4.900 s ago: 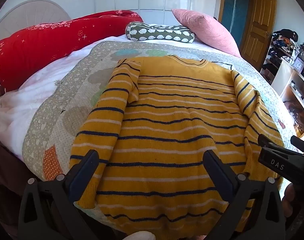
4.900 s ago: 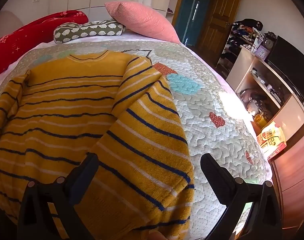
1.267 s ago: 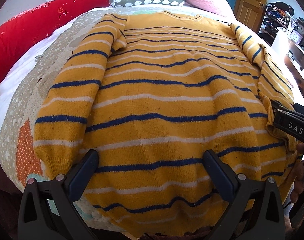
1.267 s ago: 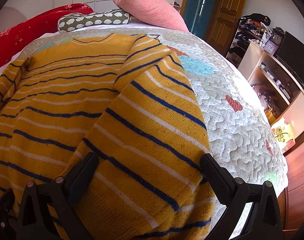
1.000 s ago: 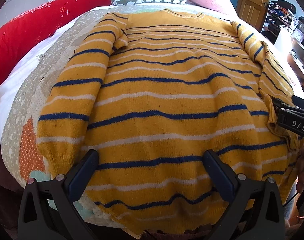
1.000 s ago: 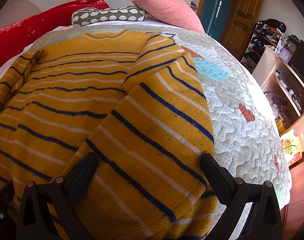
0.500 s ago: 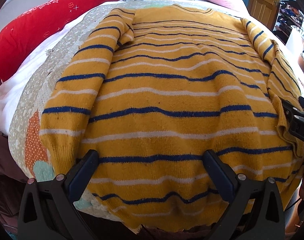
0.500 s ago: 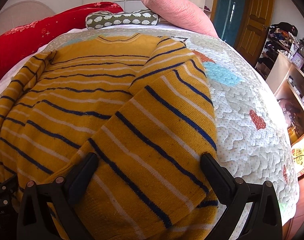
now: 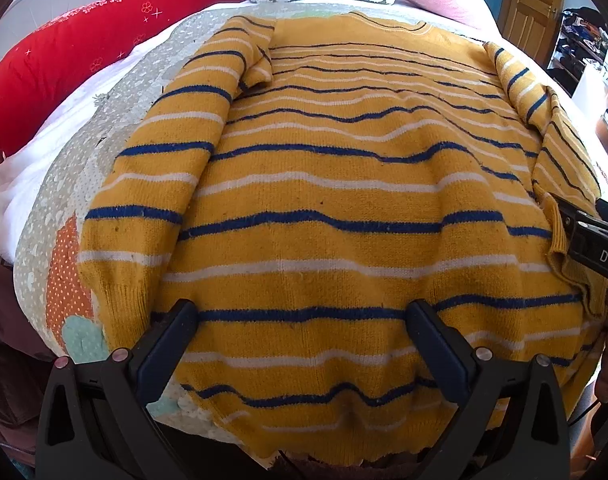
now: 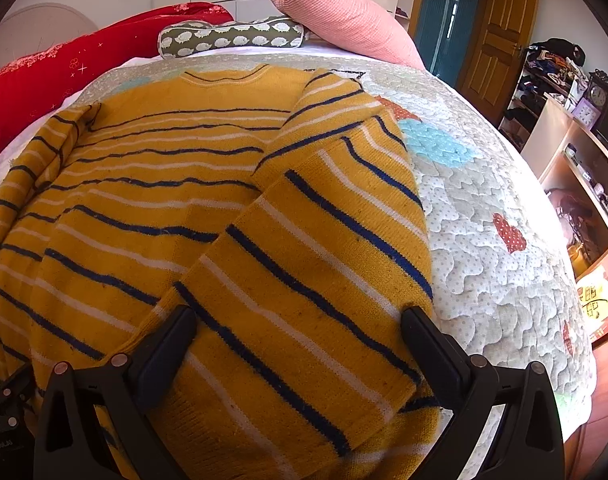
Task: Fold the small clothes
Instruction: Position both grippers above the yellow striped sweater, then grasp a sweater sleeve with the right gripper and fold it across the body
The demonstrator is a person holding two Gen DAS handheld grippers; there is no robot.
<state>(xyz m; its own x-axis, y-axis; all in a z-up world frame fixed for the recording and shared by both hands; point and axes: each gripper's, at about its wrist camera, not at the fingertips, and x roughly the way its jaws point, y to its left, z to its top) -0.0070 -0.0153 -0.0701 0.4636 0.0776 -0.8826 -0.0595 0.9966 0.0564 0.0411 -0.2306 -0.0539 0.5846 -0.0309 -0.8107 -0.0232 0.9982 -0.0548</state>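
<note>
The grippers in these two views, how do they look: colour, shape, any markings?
Both are black plastic. The left gripper and the right gripper each have two flat dark fingers on triangular frames with small silver bolts. In the left view, the right gripper's side carries white letters "DAS".

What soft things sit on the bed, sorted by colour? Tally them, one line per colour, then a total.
Yellow striped sweater: 1
Red bolster: 1
Green patterned cushion: 1
Pink pillow: 1
Patchwork quilt beneath them: 1
Total: 5
</note>
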